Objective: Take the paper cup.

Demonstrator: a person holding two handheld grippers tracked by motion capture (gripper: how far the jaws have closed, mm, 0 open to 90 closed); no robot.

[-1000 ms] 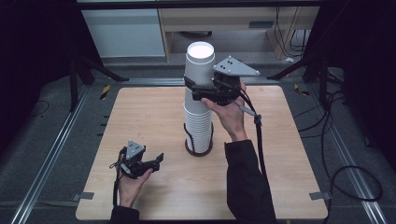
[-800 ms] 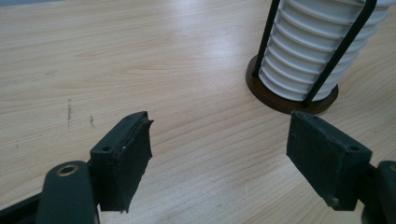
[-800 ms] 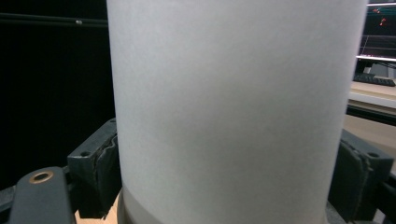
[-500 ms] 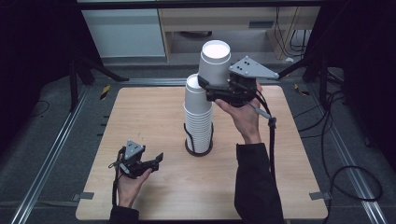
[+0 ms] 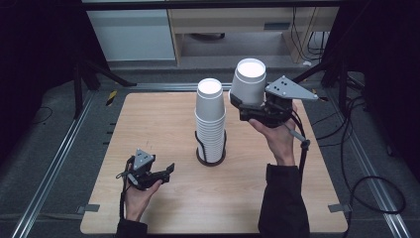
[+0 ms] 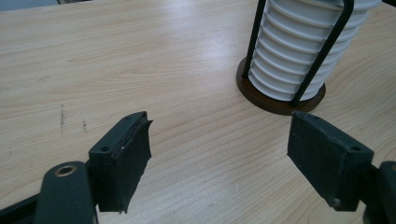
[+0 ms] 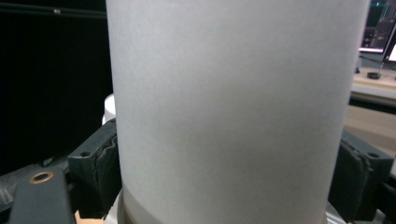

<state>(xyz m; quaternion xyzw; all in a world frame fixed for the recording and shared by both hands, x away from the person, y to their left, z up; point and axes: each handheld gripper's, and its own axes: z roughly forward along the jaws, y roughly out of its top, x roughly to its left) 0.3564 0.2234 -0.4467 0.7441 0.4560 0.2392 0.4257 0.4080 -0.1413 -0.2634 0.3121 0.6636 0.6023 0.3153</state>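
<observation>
A: Cup position?
B: Airborne, upright, just right of the stack, pinched by right gripper.
A: Left gripper?
B: Low over table, jaws spread, holding nothing.

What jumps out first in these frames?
The tall stack of white cups in its dark wire holder at the middle of the wooden table. Next, the single white cup clamped in the right gripper, held in the air just right of the stack's top. The left gripper rests low near the table's front left, jaws open and empty.
</observation>
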